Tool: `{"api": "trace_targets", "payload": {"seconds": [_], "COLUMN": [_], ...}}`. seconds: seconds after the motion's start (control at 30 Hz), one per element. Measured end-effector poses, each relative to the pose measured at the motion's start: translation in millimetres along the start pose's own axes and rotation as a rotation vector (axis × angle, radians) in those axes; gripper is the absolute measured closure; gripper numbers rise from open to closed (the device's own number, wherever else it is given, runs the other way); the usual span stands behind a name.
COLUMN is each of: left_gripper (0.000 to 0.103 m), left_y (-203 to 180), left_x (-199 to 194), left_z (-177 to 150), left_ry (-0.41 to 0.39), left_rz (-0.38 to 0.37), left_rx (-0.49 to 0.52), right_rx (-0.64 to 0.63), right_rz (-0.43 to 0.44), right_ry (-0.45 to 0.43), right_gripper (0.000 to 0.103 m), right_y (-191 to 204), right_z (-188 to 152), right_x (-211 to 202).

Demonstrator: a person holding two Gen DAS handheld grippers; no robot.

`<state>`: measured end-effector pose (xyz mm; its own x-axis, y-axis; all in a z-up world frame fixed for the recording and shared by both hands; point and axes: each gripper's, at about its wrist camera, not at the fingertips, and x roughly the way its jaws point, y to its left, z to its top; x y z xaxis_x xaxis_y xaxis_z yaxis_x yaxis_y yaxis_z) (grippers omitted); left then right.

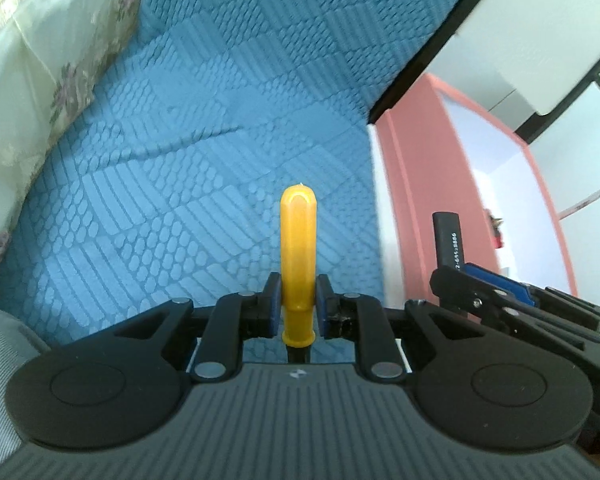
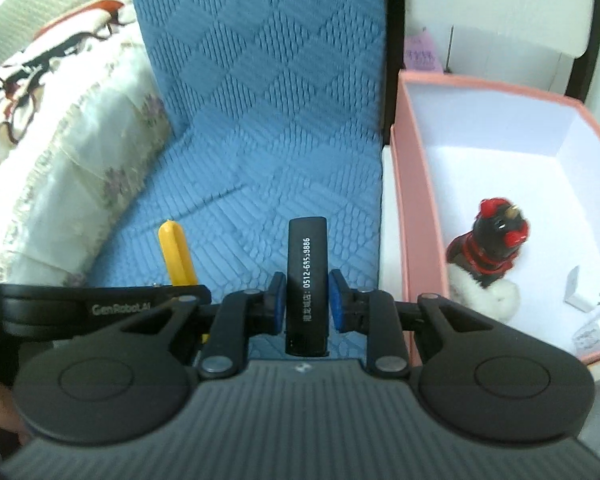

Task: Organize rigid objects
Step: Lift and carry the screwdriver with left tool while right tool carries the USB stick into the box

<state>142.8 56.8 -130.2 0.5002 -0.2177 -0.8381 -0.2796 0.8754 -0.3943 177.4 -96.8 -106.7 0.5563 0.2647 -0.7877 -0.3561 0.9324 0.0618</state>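
My left gripper [image 1: 299, 294] is shut on a yellow screwdriver handle [image 1: 298, 248], held upright above the blue quilted cover [image 1: 204, 128]. My right gripper [image 2: 307, 294] is shut on a flat black bar with white printed digits [image 2: 306, 276], also held above the cover. Each tool shows in the other view: the black bar in the left wrist view [image 1: 448, 242], the yellow handle in the right wrist view [image 2: 177, 252]. The pink box [image 2: 414, 184] stands to the right. In it lie a red and black figurine on white fluff [image 2: 492, 240] and a small white piece [image 2: 578, 290].
A floral cream pillow [image 2: 80, 184] lies on the left of the blue cover. A patterned blanket [image 2: 28, 76] lies behind it. A black frame [image 2: 392, 40] and a white cabinet [image 2: 496, 4] stand behind the pink box.
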Motion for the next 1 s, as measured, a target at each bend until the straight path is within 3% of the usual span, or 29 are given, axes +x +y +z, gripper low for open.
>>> {"api": "trace_targets", "payload": {"seconds": [0.63, 1.0], "left_gripper": [0.083, 0.083], "left_y": [-60, -107], "left_x": [-94, -104], "left_z": [-25, -30], "left_ry": [-0.101, -0.124], "left_rz": [-0.068, -0.129], "left_rx": [0.058, 0.115], "right_rx": [0.024, 0.047], "right_rz": [-0.012, -0.049], "right_ry": [-0.155, -0.206], "right_gripper": [0.077, 0.077], "right_y": [-9, -39], "right_z": [-21, -30], "right_x": [-97, -127]}}
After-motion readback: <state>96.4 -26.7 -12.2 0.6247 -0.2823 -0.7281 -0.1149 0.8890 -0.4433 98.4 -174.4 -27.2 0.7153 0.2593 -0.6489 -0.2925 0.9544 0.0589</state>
